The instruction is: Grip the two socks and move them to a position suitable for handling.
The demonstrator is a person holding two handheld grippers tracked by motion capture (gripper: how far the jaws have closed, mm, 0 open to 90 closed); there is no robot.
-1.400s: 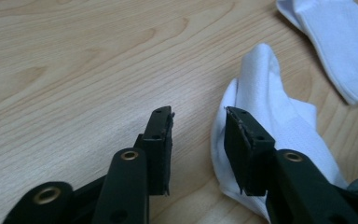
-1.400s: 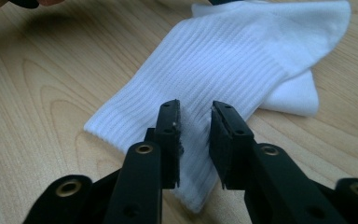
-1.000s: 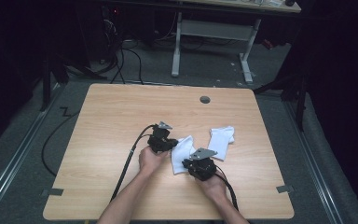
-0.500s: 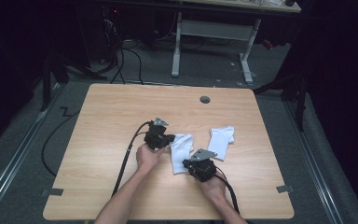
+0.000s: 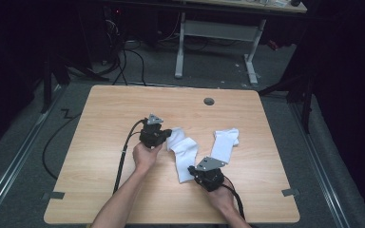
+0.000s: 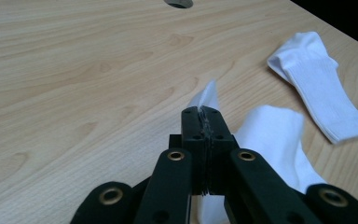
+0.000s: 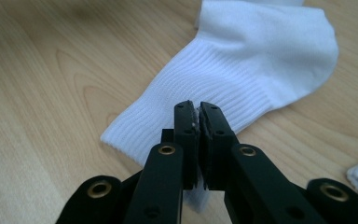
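Two white socks lie on the wooden table (image 5: 100,142). My left gripper (image 5: 165,134) is shut on one end of the nearer sock (image 5: 186,151) and holds that end slightly off the table; in the left gripper view white fabric sticks up between the shut jaws of the left gripper (image 6: 206,114), and the sock (image 6: 272,135) drapes away to the right. My right gripper (image 5: 193,171) is shut on the same sock's ribbed cuff end. In the right gripper view the sock (image 7: 261,51) stretches ahead of the right gripper (image 7: 197,112). The second sock (image 5: 225,142) lies flat to the right.
A round cable hole (image 5: 209,101) sits near the table's far edge. Black cables trail from both grippers, the left one (image 5: 121,161) running toward the front edge. Tape marks (image 5: 53,195) sit at the front corners. A desk frame (image 5: 216,42) stands on the floor beyond.
My left gripper has risen and drifted left and away, lifting its end of the sock. The right gripper has stayed put.
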